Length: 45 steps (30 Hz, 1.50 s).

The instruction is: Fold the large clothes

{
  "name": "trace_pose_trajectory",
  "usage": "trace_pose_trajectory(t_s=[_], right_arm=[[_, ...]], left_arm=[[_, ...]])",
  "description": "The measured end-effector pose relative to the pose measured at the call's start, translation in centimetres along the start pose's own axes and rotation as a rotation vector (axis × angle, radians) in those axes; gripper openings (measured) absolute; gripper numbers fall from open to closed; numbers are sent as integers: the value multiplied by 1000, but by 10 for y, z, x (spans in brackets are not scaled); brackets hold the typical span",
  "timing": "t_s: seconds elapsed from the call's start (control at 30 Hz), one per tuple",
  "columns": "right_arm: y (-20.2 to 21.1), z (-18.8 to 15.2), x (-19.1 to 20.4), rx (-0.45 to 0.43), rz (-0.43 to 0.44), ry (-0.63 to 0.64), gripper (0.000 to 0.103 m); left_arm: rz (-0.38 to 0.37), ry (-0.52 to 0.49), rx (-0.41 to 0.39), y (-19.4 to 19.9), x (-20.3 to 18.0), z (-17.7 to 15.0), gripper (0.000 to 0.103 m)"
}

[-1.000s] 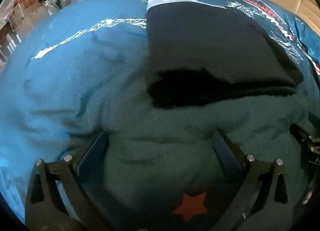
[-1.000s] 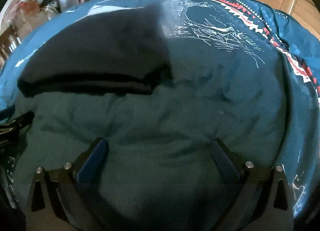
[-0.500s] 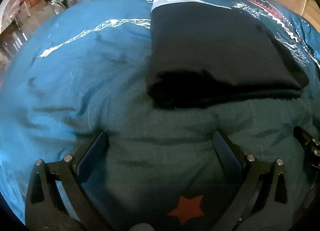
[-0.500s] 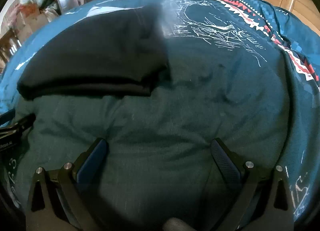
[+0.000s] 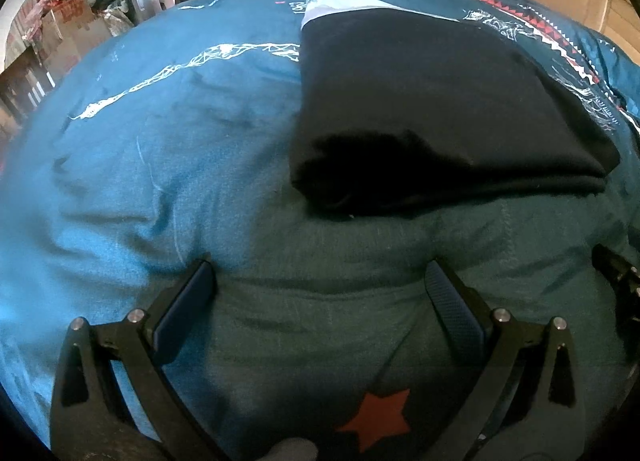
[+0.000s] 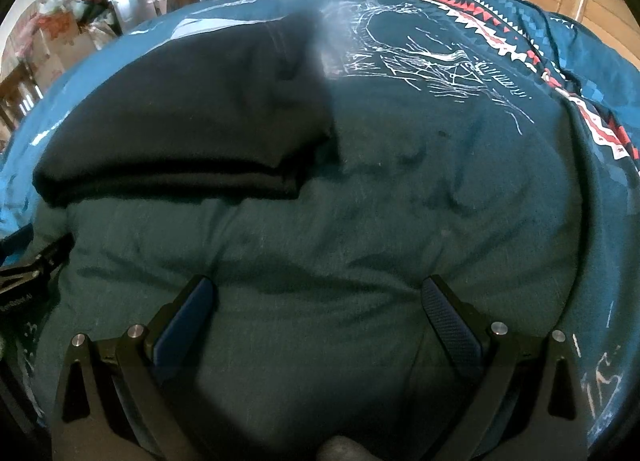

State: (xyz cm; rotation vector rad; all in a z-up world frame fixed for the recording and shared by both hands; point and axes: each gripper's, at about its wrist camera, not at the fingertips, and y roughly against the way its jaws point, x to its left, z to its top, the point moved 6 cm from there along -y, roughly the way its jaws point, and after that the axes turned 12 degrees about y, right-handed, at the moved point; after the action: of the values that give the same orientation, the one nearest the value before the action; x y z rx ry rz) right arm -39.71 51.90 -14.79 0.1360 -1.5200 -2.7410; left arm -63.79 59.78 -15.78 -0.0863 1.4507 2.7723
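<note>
The left gripper (image 5: 320,281) hung low over the rumpled teal patterned bedspread (image 5: 168,149), its jaws spread wide with nothing but bare cover between the blue pads. Ahead of it and a little to its right lay the black folded garment (image 5: 432,101), a flat, roughly rectangular packet resting on the bedspread, well apart from the fingertips. A pale blue-white layer (image 5: 332,5) showed at its far edge; whether that was the garment's lining or something under it could not be told.

The folding looked close to finished, judged from how the cloth lay: the near edge showed stacked layers and the top face was smooth. What seemed left was tidying. The near left corner sagged into a dark hollow where the layers gaped, and the right side tapered instead of running square, so a last tuck or one more fold may have been wanted.

Further right, the right gripper (image 6: 318,295) also stood with its jaws wide apart and empty over the bedspread. From its wrist view the garment sat ahead and to the left, its near hem a doubled dark band and its right flank bunched in soft wrinkles against the white line print on the cover.
</note>
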Motion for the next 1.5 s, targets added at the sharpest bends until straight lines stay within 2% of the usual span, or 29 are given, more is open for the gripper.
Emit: trace_pose_trajectory(t_s=[0.2,0.4,1.03,1.5], right_arm=[[-1,1,-1,0,3,-3,103],[-1,2,-2,2,3,-1,103],[-1,3,1,-4,-37,7,103],[1,4,5,-2,-75,-18,103]], left_arm=[[-9,4,-1,1,1,0,103],[-1,4,36,3,0,3,103],[-44,15,-4,0,5,1,103],[-46,10,-11,0,4,0,103]])
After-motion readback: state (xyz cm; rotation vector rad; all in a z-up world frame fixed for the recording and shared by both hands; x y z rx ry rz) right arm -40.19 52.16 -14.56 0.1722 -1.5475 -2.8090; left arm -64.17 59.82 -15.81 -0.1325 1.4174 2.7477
